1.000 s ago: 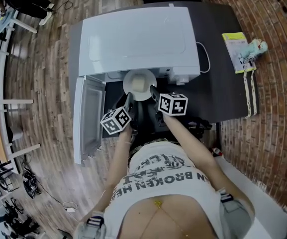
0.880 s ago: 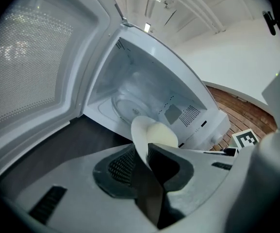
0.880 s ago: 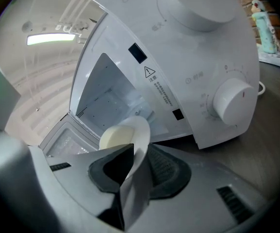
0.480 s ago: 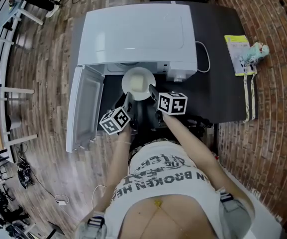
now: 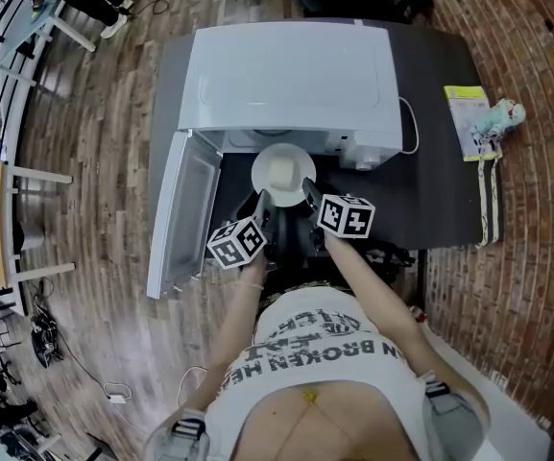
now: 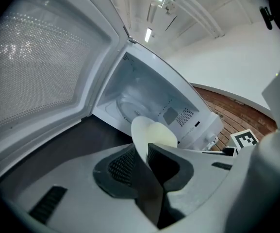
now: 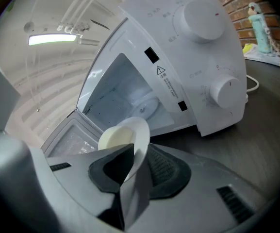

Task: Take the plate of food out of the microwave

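A white plate (image 5: 283, 174) with a pale slab of food (image 5: 281, 172) on it hangs level just in front of the open white microwave (image 5: 291, 75). My left gripper (image 5: 260, 206) is shut on the plate's near left rim (image 6: 140, 141). On the near right rim (image 7: 139, 141) my right gripper (image 5: 310, 201) is shut too. Both gripper views show the rim pinched between the dark pads, with the empty microwave cavity (image 6: 144, 98) and its glass turntable (image 7: 148, 107) beyond.
The microwave door (image 5: 185, 209) stands swung open to the left of the plate. The microwave sits on a dark table (image 5: 440, 181); a cable (image 5: 412, 123), a yellow booklet (image 5: 470, 113) and a small toy (image 5: 502, 115) lie to its right. Wooden floor surrounds the table.
The plate has come out of the microwave's mouth toward me, held by both grippers. The head view has shifted a little, so everything sits further right and lower.
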`<state>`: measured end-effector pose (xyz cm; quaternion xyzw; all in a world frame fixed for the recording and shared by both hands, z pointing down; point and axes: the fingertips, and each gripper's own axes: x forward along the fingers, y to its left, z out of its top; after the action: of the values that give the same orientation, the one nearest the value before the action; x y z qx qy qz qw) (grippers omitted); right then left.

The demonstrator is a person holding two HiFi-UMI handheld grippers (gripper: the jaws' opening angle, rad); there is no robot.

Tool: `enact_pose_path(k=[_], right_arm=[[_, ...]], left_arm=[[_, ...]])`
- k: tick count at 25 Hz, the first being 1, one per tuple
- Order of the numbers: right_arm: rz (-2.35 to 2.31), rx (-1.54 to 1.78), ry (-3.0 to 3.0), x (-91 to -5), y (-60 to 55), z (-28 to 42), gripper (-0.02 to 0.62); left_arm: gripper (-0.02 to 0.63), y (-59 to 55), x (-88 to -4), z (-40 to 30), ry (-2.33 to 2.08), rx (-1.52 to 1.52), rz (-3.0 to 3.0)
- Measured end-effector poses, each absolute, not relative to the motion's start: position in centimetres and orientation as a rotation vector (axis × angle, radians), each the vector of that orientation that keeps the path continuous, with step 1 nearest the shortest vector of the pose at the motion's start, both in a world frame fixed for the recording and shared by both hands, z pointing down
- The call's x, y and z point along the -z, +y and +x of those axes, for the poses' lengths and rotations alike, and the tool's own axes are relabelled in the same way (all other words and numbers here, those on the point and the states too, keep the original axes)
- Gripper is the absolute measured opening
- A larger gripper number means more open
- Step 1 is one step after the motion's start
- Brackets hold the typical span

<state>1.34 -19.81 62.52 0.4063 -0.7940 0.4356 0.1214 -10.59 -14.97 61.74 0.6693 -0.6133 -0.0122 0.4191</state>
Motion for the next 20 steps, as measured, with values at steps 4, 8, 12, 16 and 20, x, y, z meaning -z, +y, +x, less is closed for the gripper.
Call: enact_pose_path(k=[4,8,12,16,20], right_arm=[[1.22,-1.287,-2.315,-62.3,-19.3,0.5,0.084],[1.26,-1.279,-2.305,-62.0,-18.5,-0.2,0.083],[1.298,-1.27,-2.301,-61.7,-17.4,-0.7,0.083],[1.347,-1.262,-2.302,-61.4,-16.2,-1.3,0.083],[1.383,-1.265,-2.3,-61.5,-14.8,-1.8,0.083]], left_arm=[[0.084,-14.4,-61.8,-11.4,-1.511,0.041,1.678],[0.084,-13.9,-61.6,-12.3,-1.491,0.032,1.704],[0.084,-13.2,-61.3,-13.0,-1.47,0.027,1.729],[0.084,-12.4,-61.2,-13.7,-1.443,0.021,1.755],[0.084,-11.3,-61.3,-14.3,-1.425,0.015,1.774]])
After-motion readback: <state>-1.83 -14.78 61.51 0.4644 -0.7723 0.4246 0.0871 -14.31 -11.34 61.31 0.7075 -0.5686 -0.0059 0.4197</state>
